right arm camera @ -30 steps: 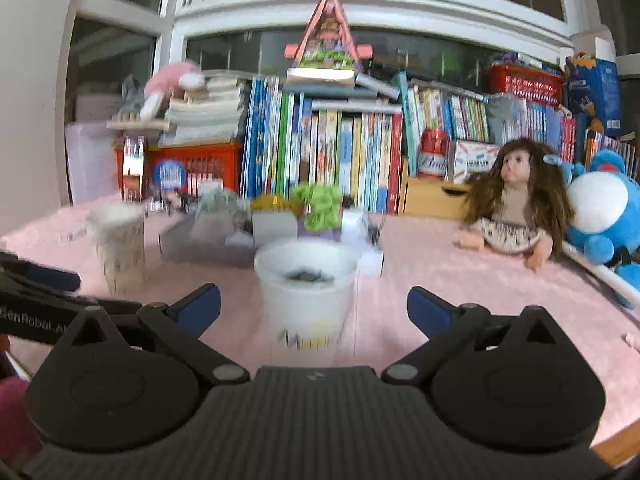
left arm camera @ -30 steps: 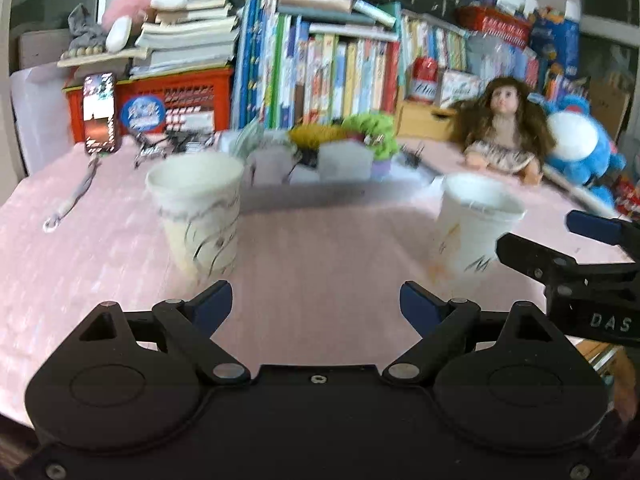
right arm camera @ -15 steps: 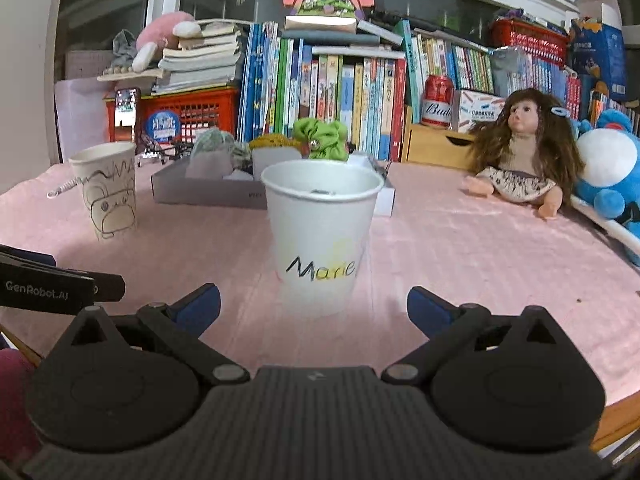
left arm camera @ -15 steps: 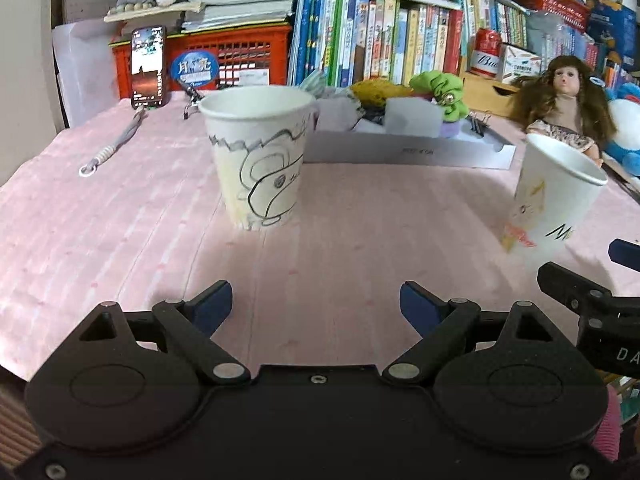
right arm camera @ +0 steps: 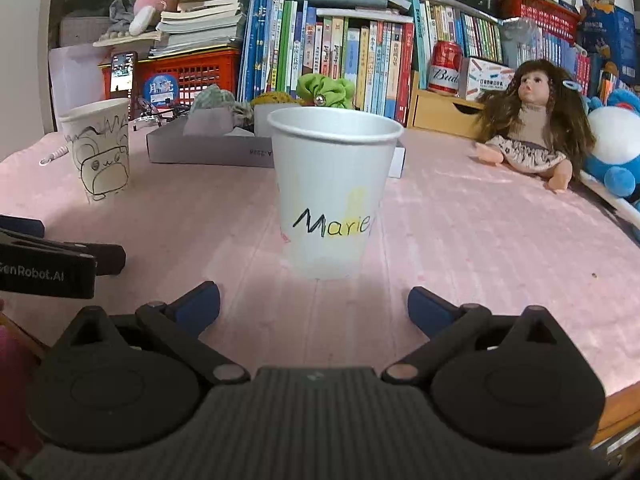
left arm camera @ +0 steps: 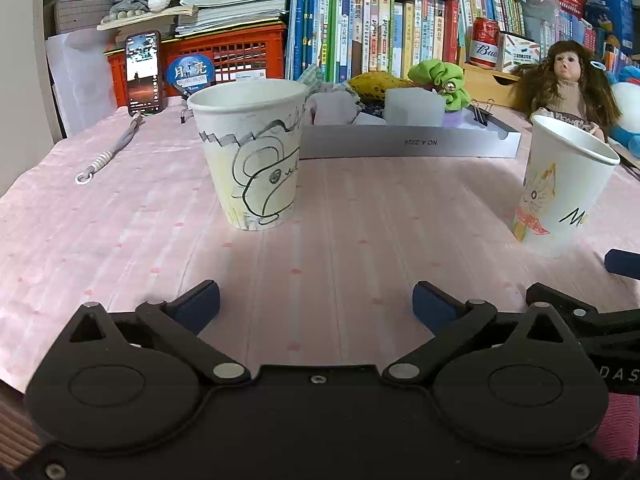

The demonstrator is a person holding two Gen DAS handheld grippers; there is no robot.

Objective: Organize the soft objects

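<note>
Two paper cups stand on the pink tablecloth. The cup with a cartoon drawing [left arm camera: 256, 160] is ahead of my left gripper [left arm camera: 314, 300], slightly left of its centre line. The left jaws are opening, with nothing between them. The white cup marked "Marie" [right arm camera: 334, 192] stands straight ahead of my right gripper [right arm camera: 314, 300], which is open and empty. Behind the cups a grey tray [left arm camera: 408, 144] holds soft things: a green scrunchie [left arm camera: 438, 78], a yellow scrunchie [left arm camera: 376, 80] and a grey-green cloth [right arm camera: 214, 100].
A doll [right arm camera: 532, 124] and a blue plush toy [right arm camera: 616, 140] sit at the right. Books [left arm camera: 380, 28], a red crate [left arm camera: 224, 56], a phone [left arm camera: 144, 72] and a beer can [left arm camera: 486, 46] line the back. A lanyard [left arm camera: 108, 152] lies at the left.
Both grippers have sunk towards the table and tipped down. The cups now look larger and nearer in each view. Nothing has been taken hold of.
</note>
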